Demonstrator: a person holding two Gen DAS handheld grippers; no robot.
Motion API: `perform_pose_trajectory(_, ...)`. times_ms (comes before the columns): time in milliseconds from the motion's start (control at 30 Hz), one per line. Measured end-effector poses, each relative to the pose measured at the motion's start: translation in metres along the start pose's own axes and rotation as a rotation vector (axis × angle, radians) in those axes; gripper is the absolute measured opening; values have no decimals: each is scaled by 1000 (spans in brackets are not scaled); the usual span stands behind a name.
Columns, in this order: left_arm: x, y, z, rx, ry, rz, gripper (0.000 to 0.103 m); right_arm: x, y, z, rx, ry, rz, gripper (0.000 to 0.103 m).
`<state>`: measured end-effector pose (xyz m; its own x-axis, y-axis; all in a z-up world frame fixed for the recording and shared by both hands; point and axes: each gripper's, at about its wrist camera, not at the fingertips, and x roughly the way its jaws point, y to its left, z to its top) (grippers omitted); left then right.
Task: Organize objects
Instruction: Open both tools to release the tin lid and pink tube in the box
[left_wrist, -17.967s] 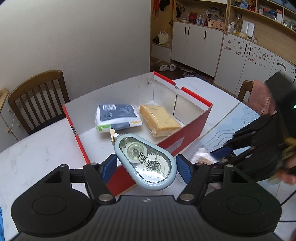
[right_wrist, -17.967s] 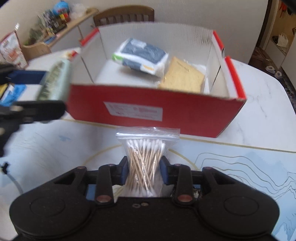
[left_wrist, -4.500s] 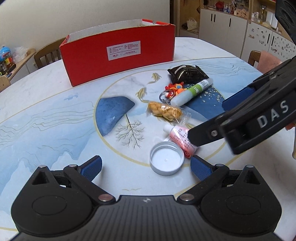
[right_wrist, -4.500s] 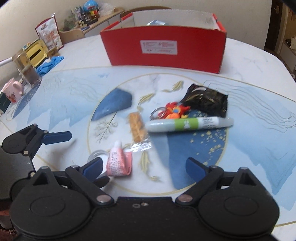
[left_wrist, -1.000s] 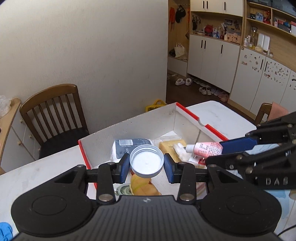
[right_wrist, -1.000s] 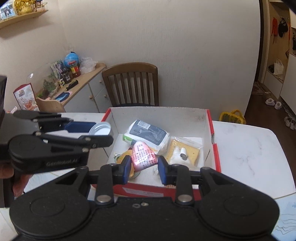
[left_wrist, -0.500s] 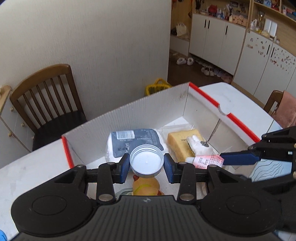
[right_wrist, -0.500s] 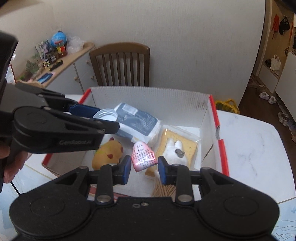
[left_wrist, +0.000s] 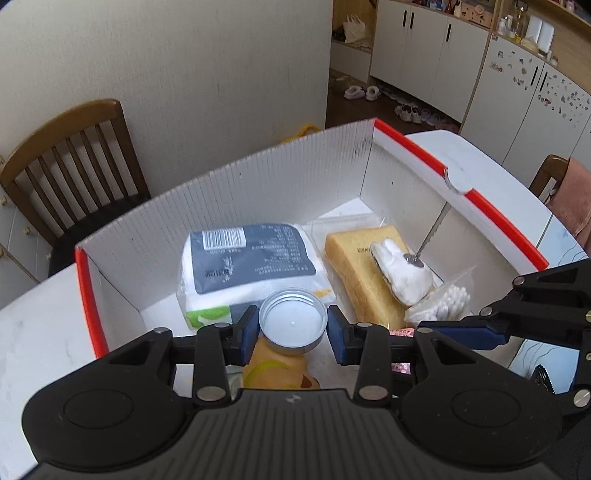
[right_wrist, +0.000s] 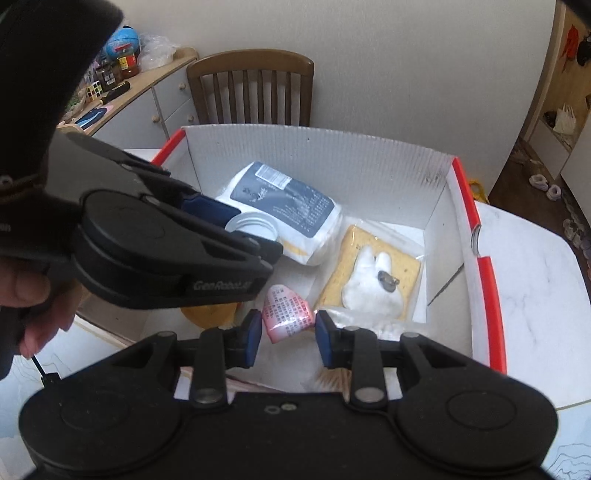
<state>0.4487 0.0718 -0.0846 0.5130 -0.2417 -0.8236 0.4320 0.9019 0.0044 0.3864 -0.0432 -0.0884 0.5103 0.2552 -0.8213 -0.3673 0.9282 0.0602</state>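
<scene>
A round white lid (left_wrist: 293, 324) is clamped between the blue pads of the left gripper (left_wrist: 291, 334), and a pink tube (right_wrist: 287, 313) is pinched by its flat end in the right gripper (right_wrist: 284, 338). Both are held above the open red box (left_wrist: 495, 201), inside its walls. On the box floor a blue-and-white packet (left_wrist: 249, 264) is seen at the far wall, a yellow sponge (left_wrist: 360, 266) beside it, and a yellow toy (left_wrist: 277, 369) under the lid.

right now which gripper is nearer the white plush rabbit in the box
Right. The right gripper hangs just short of the white plush rabbit; the left gripper is farther, across by the tissue pack.
</scene>
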Motion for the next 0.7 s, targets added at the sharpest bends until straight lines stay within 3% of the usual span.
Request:
perform_pose_trajectory(433,10,1,-4,-6,47,34,40,-5,-4,1,5,9,-7,31)
perform_pose_trajectory(567,7,-2,-8,5,31,54,58,-12,-10,-1,17,-2,9,33)
perform_pose_trajectory(700,-4,-5,-9,10,7,56,59,-18,-14,-4,22,-12,9,33)
